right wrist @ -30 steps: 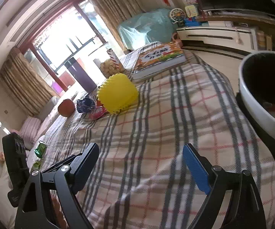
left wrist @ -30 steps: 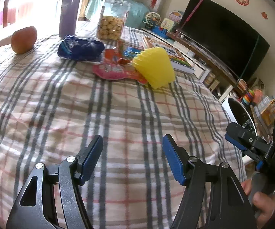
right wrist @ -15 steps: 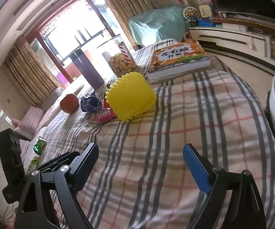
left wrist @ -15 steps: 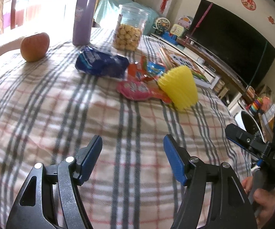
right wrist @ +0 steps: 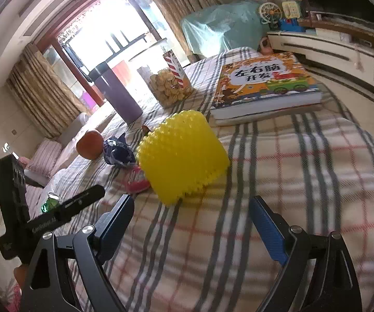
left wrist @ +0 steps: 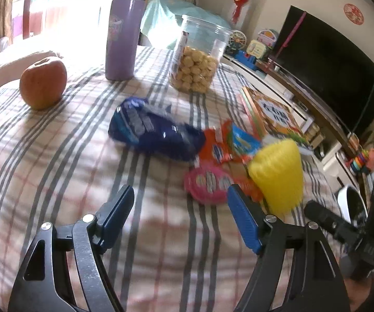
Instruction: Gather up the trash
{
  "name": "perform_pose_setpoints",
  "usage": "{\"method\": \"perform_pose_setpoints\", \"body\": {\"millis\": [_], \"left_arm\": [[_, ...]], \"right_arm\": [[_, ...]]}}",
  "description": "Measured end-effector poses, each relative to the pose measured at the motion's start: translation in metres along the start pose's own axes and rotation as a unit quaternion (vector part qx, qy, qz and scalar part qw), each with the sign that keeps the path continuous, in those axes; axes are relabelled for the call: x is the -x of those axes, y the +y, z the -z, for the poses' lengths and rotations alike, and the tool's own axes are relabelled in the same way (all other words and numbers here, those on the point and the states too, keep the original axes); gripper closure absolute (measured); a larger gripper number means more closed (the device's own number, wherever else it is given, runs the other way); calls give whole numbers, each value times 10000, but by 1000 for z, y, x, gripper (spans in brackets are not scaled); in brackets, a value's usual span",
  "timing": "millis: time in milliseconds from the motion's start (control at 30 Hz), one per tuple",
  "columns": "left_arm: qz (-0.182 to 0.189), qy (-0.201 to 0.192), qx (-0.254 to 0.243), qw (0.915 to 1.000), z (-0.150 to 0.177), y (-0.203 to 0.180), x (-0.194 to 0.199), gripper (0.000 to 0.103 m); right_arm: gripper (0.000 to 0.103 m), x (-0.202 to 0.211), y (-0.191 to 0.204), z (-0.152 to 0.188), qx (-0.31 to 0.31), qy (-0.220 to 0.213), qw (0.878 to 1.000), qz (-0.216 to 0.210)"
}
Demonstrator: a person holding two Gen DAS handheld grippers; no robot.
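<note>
- Grippers both spread wide, nothing between the pads: left gripper [left wrist: 180, 215] and right gripper [right wrist: 190, 223] hovered over the plaid tablecloth [left wrist: 57, 161], not touching any item.
- Pink wrapper [left wrist: 207, 183] lay just ahead of the left gripper, against the yellow spiky cup [left wrist: 277, 174], which lay tipped on its side; right gripper pointed at that cup [right wrist: 181, 156].
- Orange wrapper [left wrist: 216, 145] with a blue-green packet [left wrist: 242, 141] beside it sat just beyond the pink one.
- Dark blue snack bag [left wrist: 153, 130] was left of those, touching the orange wrapper.
- Picture book [right wrist: 264, 83] lay flat to the right, near the table edge.
- Apple [left wrist: 42, 83] was far left; purple tumbler [left wrist: 124, 31] and clear snack jar [left wrist: 197, 59] stood upright at the back.
</note>
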State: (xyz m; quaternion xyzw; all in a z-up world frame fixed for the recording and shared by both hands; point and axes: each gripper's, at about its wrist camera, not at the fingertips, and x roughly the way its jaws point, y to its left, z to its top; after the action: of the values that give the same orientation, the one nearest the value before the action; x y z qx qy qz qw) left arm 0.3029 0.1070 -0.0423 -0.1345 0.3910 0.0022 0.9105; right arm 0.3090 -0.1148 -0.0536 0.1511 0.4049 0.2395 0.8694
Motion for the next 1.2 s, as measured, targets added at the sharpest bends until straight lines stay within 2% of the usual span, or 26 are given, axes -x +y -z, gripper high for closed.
{"method": "perform_pose_setpoints", "body": {"millis": [300, 433, 500, 533, 567, 633, 667, 733, 767, 800, 1200], "left_arm": [[-168, 76, 56, 9998, -27, -1, -37, 26], [-242, 66, -96, 9996, -30, -3, -47, 27], [-248, 67, -182, 9995, -31, -2, -51, 42], [-211, 147, -200, 9995, -31, -1, -55, 57], [-193, 190, -201, 9994, -31, 0, -56, 61], [-177, 152, -220, 9995, -28, 2, -55, 66], [-182, 125, -242, 9995, -27, 3, -54, 69], [-147, 61, -241, 9996, -24, 4, -47, 72], [-129, 39, -240, 9996, -22, 4, -43, 81], [-97, 33, -242, 9997, -20, 3, -39, 99], [352, -170, -501, 9980, 27, -26, 33, 99]], "right_arm": [[12, -32, -4, -24, -75, 103, 9998, -118], [12, -45, -3, -30, -83, 180, 9996, -181], [13, -47, -1, -30, 1, 144, 9997, -181], [14, -48, 1, -30, 49, 140, 9998, -165], [17, -49, 3, -29, 122, 152, 9997, -131], [42, -51, 6, -28, 207, 200, 9995, -103], [47, -51, 6, -28, 209, 228, 9995, -86], [64, -48, 4, -27, 159, 215, 9996, -76], [68, -44, 3, -26, 121, 174, 9997, -99], [75, -40, 2, -26, 89, 154, 9998, -125], [78, 18, 3, -8, -54, -174, 9991, -383]]}}
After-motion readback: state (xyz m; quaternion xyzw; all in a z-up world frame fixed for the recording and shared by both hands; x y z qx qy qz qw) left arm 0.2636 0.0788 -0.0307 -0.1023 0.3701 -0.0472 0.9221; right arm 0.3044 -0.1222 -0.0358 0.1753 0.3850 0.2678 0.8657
